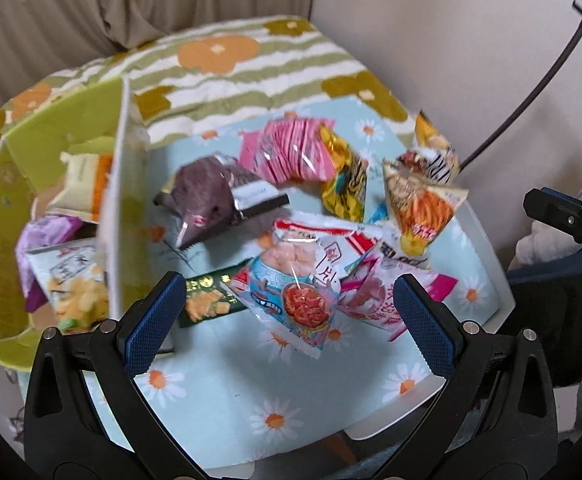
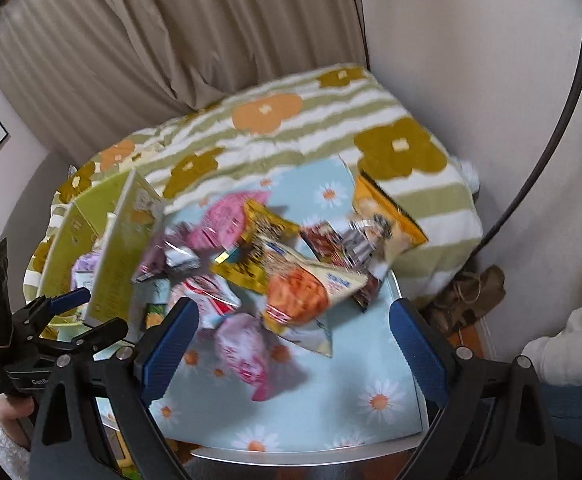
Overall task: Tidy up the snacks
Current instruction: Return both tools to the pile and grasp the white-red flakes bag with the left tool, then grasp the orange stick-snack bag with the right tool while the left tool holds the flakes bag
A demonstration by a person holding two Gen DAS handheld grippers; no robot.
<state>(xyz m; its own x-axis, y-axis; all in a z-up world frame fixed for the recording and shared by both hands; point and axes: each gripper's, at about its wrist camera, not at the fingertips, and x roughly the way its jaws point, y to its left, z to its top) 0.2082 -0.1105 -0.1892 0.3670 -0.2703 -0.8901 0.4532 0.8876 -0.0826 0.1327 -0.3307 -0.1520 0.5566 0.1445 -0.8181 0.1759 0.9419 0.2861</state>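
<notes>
just ahead of the spread, empty left hand-held gripper (image 1: 287, 312) lies the shrimp snack packet (image 1: 295, 296).

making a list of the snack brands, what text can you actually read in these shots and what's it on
"Gen", then letters cut off: white print on the left gripper's black body, seen from the right wrist view.
Large red Chinese characters on the blue and white snack pack: visible, too blurred to read with confidence.
Pale lettering on the purple pack's dark end strip: too blurred to read.
Print on all other packs and on the green box: too small or blurred.
</notes>
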